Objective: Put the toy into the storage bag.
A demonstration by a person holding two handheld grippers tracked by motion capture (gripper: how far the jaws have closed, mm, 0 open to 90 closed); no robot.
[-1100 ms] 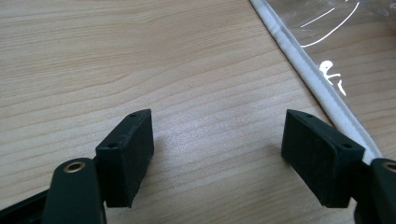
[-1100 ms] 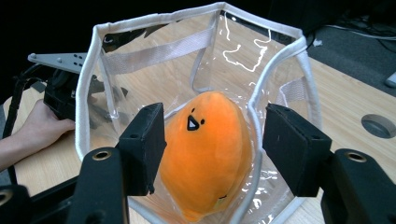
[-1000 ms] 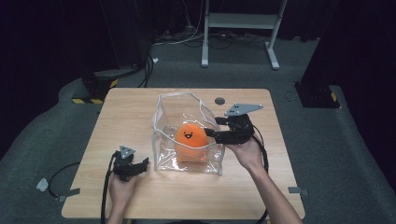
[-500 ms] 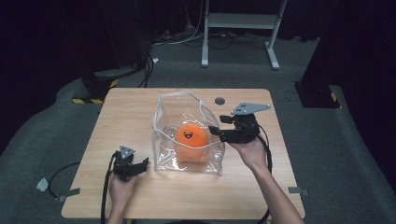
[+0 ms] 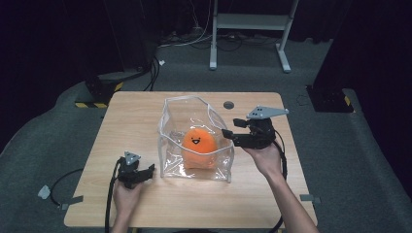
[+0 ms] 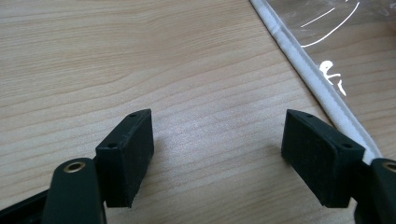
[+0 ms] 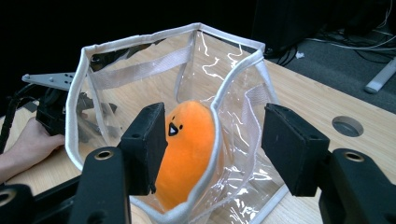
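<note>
A clear plastic bag [image 5: 194, 114] with white trim stands open in the middle of the wooden table [image 5: 136, 116]. An orange plush toy [image 5: 198, 143] with a small face sits inside it. My right gripper [image 5: 232, 128] hovers at the bag's right rim, open, with its jaws pointing at the bag. In the right gripper view the jaws [image 7: 210, 130] stand on either side of the bag's near rim [image 7: 215, 112] and do not press on it; the plush [image 7: 187, 144] lies beyond. My left gripper [image 5: 147, 171] rests open on the table by the bag's front left corner, and the left gripper view [image 6: 217, 149] shows bare wood between its pads.
The bag's white bottom seam [image 6: 322, 93] runs just right of the left jaws. A round hole [image 5: 228, 105] is set in the table behind the right gripper. Cables and a white stand's legs [image 5: 248, 29] lie on the floor beyond the table.
My right gripper has drifted slightly to the right, away from the bag's rim. The left gripper, the bag and the plush have stayed put.
</note>
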